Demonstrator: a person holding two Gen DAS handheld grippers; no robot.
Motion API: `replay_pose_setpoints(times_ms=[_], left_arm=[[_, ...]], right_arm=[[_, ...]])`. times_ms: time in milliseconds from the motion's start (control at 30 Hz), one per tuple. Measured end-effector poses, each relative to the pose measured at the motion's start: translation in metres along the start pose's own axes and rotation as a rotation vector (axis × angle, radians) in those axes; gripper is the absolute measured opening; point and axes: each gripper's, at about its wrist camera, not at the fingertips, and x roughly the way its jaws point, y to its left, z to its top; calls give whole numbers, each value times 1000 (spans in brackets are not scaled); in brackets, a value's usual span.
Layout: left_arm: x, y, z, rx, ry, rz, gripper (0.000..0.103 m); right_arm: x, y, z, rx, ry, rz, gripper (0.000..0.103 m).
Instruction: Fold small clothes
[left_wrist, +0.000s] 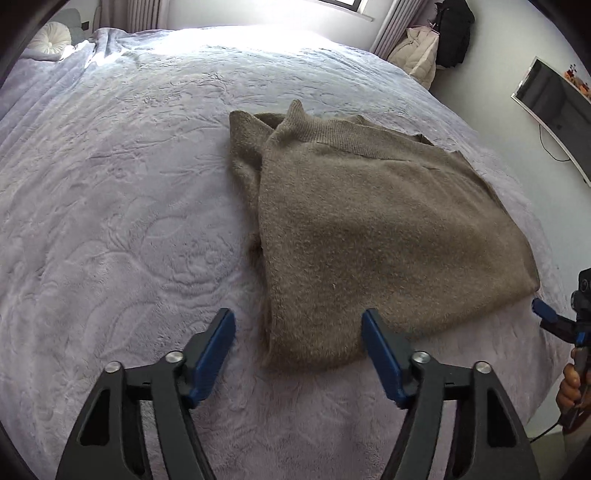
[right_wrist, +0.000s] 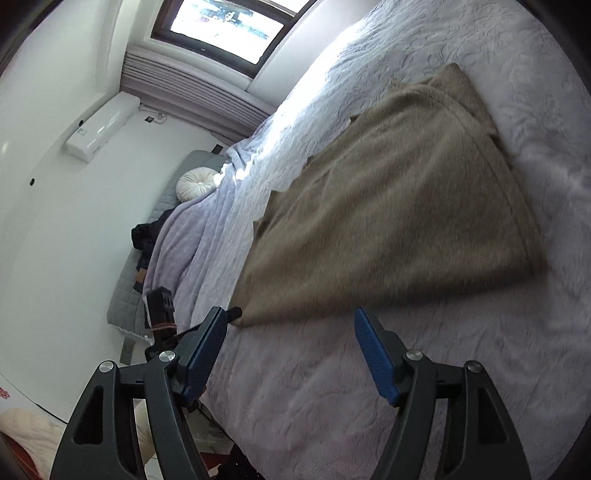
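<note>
A brown knitted sweater (left_wrist: 373, 236) lies folded flat on the lilac bedspread (left_wrist: 122, 206), its ribbed collar at the far end. My left gripper (left_wrist: 298, 325) is open and empty, just above the sweater's near left corner. In the right wrist view the sweater (right_wrist: 399, 206) lies ahead, and my right gripper (right_wrist: 290, 328) is open and empty just short of its near edge. The right gripper's blue fingertip (left_wrist: 543, 310) also shows in the left wrist view beside the sweater's near right corner.
A round white cushion (left_wrist: 50, 37) lies at the bed's far left. A wall TV (left_wrist: 557, 110) and hanging coats (left_wrist: 432, 40) are to the right. An air conditioner (right_wrist: 101, 125), a window (right_wrist: 225, 22) and a grey mat (right_wrist: 129, 295) show in the right wrist view.
</note>
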Motion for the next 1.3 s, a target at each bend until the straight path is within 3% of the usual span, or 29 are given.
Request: replay_pose_setpoints(times_ms=[100,167,200,267,367,433,567,600,667,700,733,867,900,933,967,1100,1167,1300], left_arm=[[-4,-8,0,14,-9,-8,36],[-10,-8,-1,15,-27,-24,29],[-12,-6,-2,14,-30,-18,17],[-12,3,-8,3,-20,13,17],[-1,21,-23,-47,17,-4,13],[-3,21,-27,-66,-6,-9,13],[-8,11,-30,-57,-35,49,13],[-10,8,-31,-52,-44,67,16],[-15,6,-34,-66,-65,122,59],[-17,7,-34,-81,-86,135,88],[-21,9,-36,-92,-113,129,89],[-21,11,-35,-122,-91,135,89],[-22,9,-36,-121,-90,148,89],[-24,7,-37,-114,-92,159,89],[-27,4,-41,-102,-98,169,89],[-23,-14,-49,-70,-86,222,89],[-17,-19,-57,-68,-67,222,90],[-11,-25,-71,-60,-81,253,91]], right_arm=[[7,0,-12,27,14,-8,75],[7,2,-12,39,5,3,75],[7,3,-11,41,-2,11,75],[6,6,-10,39,-14,22,75],[13,7,-9,37,-9,18,75],[17,3,-12,50,10,-5,75],[19,-3,-13,62,15,-42,75],[17,-3,-12,60,9,-51,75],[11,-3,-10,55,-12,-69,75],[7,-3,-7,52,-30,-85,75],[1,-4,-6,49,-48,-99,75],[-19,-4,10,39,-142,-149,73],[-23,-5,14,35,-156,-159,69],[-24,-5,19,28,-165,-183,56],[-25,-6,25,23,-167,-217,51],[-20,-33,35,83,-157,-359,50],[-24,-47,31,143,-172,-354,42],[-37,-47,17,142,-191,-309,46]])
